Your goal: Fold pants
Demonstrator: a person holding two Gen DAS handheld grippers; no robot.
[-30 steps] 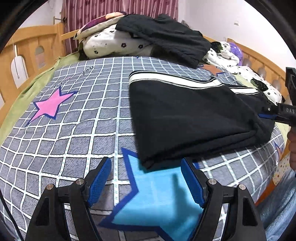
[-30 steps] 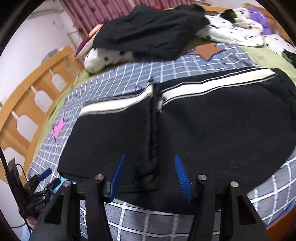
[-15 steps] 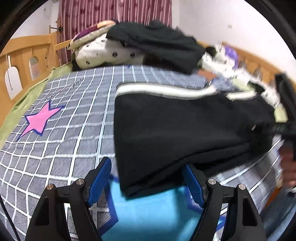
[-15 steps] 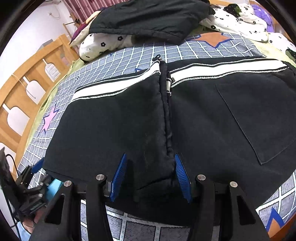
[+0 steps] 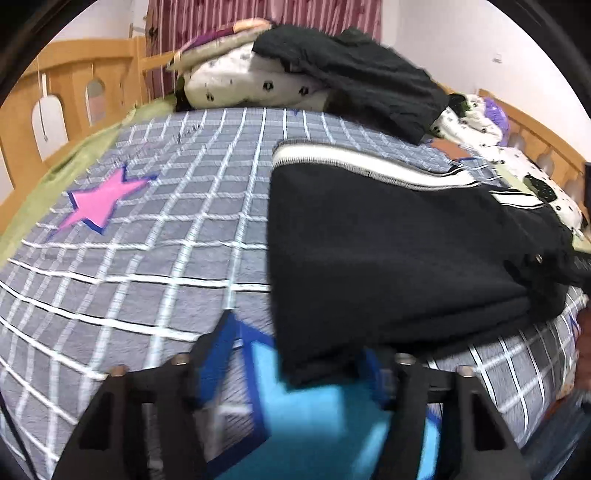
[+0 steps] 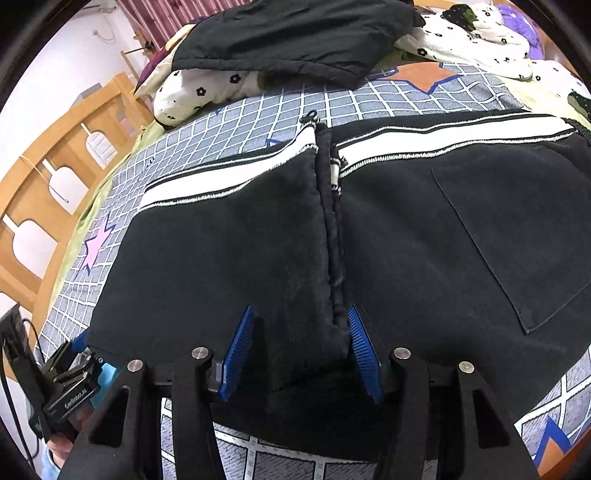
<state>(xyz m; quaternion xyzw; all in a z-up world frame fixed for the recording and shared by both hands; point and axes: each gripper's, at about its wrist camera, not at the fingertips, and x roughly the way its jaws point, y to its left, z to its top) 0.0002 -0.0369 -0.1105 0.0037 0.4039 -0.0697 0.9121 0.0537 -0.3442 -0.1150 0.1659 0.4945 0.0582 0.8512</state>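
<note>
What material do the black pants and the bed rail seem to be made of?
The black pants: probably thick fleece or sweatshirt knit, matte, with a fuzzy nap and a white woven-looking side stripe. The bed rail: apparently light wood with a smooth finish; grain is too faint to confirm.

A wooden-railed bed [image 5: 70, 92] carries a grey checked cover [image 5: 166, 236] with pink, blue and orange stars. Folded black pants [image 6: 424, 236] with a white stripe lie flat on it. At the head, dotted white bedding [image 6: 199, 92] sits under a black garment [image 6: 295, 33].
</note>
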